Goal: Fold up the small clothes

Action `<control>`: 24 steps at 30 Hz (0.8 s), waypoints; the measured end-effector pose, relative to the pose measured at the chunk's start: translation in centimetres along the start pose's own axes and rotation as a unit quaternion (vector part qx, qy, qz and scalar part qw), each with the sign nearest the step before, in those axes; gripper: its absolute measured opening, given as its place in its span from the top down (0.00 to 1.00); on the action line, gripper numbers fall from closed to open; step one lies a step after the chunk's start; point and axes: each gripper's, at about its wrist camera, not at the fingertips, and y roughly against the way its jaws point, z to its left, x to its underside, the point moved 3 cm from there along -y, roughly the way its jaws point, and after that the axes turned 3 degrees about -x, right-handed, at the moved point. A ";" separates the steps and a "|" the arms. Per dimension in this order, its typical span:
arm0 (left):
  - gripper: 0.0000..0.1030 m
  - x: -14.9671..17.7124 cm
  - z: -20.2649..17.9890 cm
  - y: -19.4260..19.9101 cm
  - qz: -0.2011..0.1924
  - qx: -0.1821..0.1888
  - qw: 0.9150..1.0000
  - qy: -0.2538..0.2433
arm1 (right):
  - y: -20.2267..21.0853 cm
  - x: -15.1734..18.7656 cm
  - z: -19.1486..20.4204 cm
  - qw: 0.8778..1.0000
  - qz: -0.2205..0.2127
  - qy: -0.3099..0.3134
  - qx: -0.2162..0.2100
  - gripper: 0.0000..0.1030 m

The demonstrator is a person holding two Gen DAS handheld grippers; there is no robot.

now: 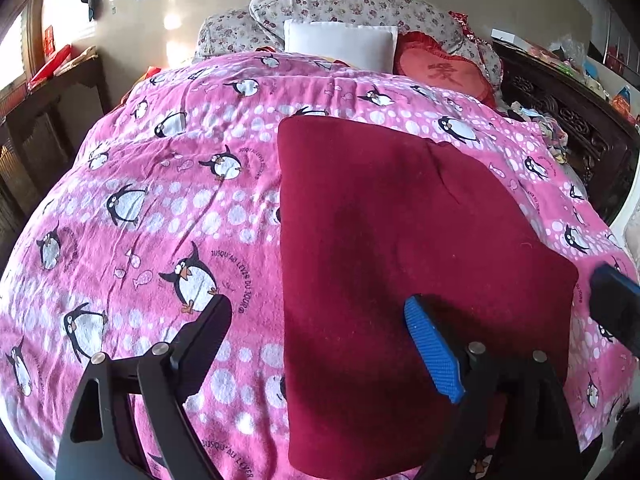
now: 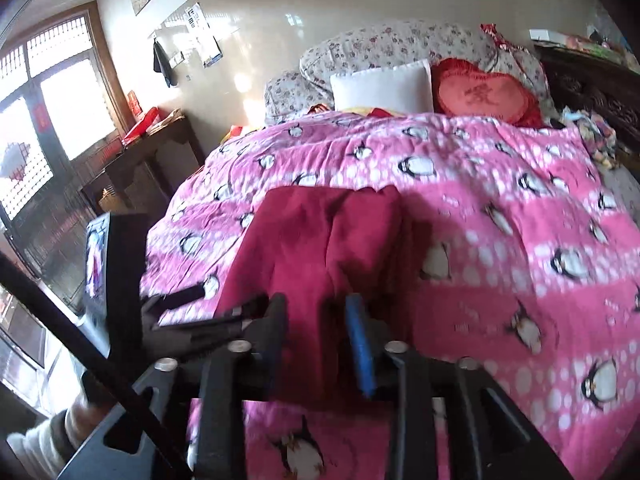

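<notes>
A dark red garment (image 1: 392,264) lies folded flat as a rough rectangle on the pink penguin blanket (image 1: 160,208). My left gripper (image 1: 320,312) is open above the garment's near left edge, one black finger over the blanket, the blue-padded finger (image 1: 434,348) over the cloth. In the right wrist view the garment (image 2: 320,240) lies just ahead. My right gripper (image 2: 318,320) hovers over its near edge with fingers partly apart; the cloth between them looks loose, but contact is unclear. The right gripper also shows at the left wrist view's right edge (image 1: 616,304).
Pillows: white (image 1: 340,46), floral (image 1: 352,4), and a red heart cushion (image 1: 444,72) at the bed's head. A dark carved wooden headboard or cabinet (image 1: 580,128) with clutter runs along the right. A wooden side table (image 2: 152,156) and windowed door (image 2: 52,128) stand left.
</notes>
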 end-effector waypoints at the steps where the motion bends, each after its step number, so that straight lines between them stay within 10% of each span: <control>1: 0.14 0.0 0.0 0.0 0.000 0.000 1.000 0.001 | -0.7 -0.2 0.0 1.000 0.003 0.006 0.004 0.63; 14: 0.10 0.1 -0.4 0.5 -0.018 -0.019 1.000 -0.015 | -3.8 1.8 -2.8 0.997 0.047 0.015 0.057 0.64; 24: 0.10 0.2 0.1 3.7 -0.038 -0.040 0.998 -0.028 | 0.2 0.5 -0.7 0.996 -0.008 0.015 0.084 0.34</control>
